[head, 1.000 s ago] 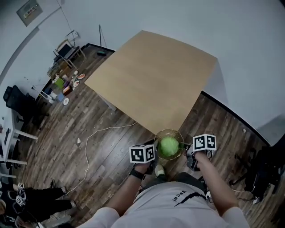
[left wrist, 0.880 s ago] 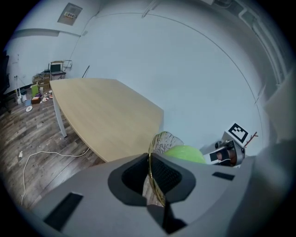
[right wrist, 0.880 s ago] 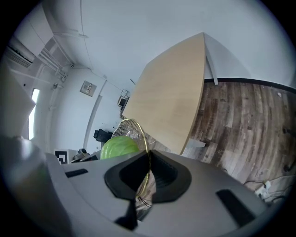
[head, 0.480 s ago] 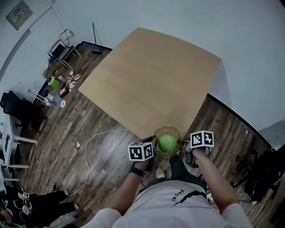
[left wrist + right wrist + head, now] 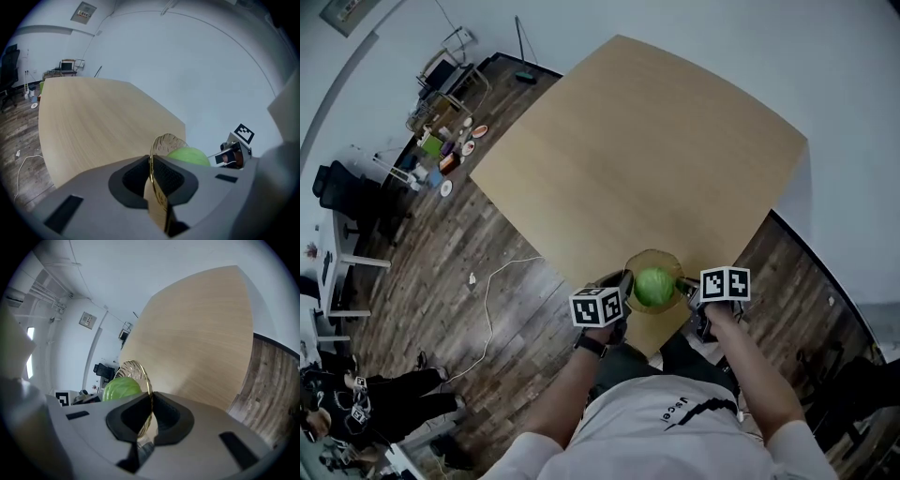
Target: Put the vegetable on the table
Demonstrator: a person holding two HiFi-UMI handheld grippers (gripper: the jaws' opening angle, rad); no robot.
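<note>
The cabbage [image 5: 654, 287], round and smooth, has moved from beside the pale wooden table [image 5: 647, 141] to over its corner. It sits in a ribbed glass bowl [image 5: 649, 259], whose rim the left gripper [image 5: 151, 174] and right gripper [image 5: 151, 414] pinch.

Only a shirt print [image 5: 677, 410] shows, too small to read.

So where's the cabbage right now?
Head view, lower centre: the cabbage sits in a bowl held between the left gripper and right gripper, over the near corner of the table.
</note>
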